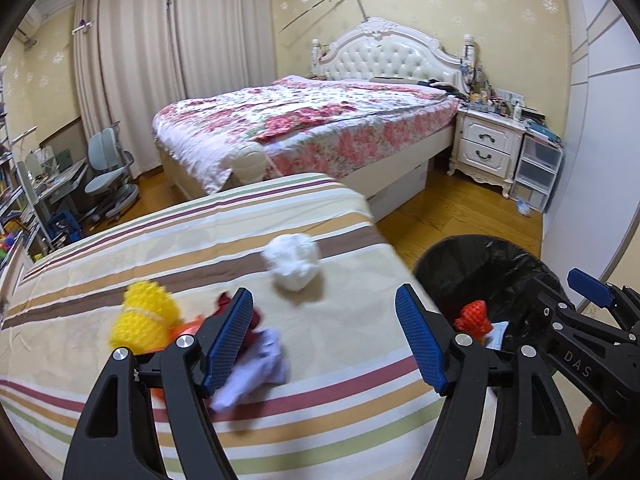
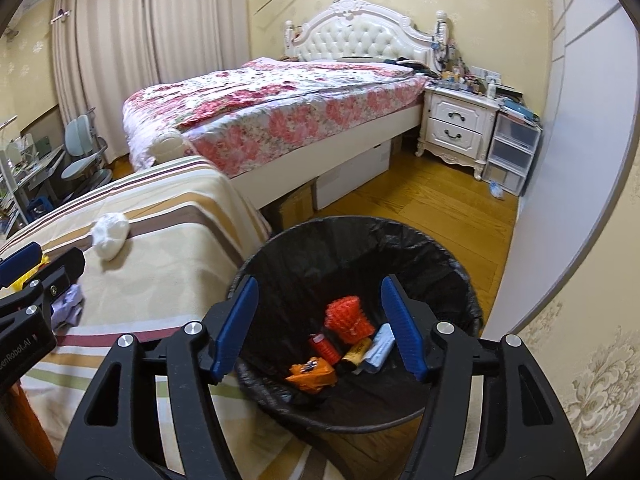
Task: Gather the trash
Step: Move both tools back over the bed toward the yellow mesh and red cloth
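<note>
Our left gripper (image 1: pixel 324 336) and right gripper (image 2: pixel 318 326) both hang spread and empty. The white wad (image 1: pixel 292 260) lies beyond our left fingers; a hasty, shallow pinch could knock it off the striped tabletop (image 1: pixel 120 264), missing the bin (image 2: pixel 440 248).

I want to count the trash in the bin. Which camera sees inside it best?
The right wrist view: it looks straight down into the bin, showing all the pieces. The left wrist view catches only its edge, partly behind the right gripper.

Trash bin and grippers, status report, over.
Left gripper open over striped cloth. Right gripper open, empty, above bin. White wad uncollected. Nothing blocking.
</note>
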The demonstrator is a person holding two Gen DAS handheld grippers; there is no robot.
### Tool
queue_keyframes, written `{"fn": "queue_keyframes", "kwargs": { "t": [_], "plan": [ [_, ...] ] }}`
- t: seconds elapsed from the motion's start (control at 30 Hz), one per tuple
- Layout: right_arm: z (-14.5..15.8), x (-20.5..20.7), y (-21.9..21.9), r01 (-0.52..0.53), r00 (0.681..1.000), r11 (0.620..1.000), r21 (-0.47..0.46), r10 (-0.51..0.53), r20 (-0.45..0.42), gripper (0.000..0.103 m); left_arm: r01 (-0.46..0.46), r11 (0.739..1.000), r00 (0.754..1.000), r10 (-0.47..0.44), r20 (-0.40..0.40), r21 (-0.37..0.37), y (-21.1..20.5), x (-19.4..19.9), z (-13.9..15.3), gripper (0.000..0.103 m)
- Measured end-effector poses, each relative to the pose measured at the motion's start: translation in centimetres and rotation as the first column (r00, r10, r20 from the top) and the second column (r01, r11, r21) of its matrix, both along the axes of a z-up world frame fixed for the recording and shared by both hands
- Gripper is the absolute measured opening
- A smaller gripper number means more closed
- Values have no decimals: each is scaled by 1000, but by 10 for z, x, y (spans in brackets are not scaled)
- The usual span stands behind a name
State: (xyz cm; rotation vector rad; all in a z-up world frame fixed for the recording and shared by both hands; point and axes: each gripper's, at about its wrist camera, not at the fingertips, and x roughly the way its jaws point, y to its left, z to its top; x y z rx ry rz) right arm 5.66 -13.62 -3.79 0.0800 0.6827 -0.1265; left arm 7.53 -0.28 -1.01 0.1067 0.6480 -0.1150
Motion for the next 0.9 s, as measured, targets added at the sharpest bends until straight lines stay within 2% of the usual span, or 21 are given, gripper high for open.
{"fn": "queue_keyframes", "kwargs": {
  "t": [0.23,0.5,0.7,0.9],
  "plan": [
    [2,3,48,-106,994,994,7,106,-3,63,-109,994,994,109,-4,-5,61,-15,2,72],
    [4,7,102,-214,977,977,-5,214,-10,63,-219,976,976,218,-16,-17,123,-23,-1,72],
    [2,10,128,-255,967,967,-23,255,-26,63,-242,970,970,241,-36,-25,142,-21,-8,72],
    [2,15,130,-252,967,967,-28,251,-31,63,-225,973,974,222,-54,-45,148,-9,-13,72]
  ]
}}
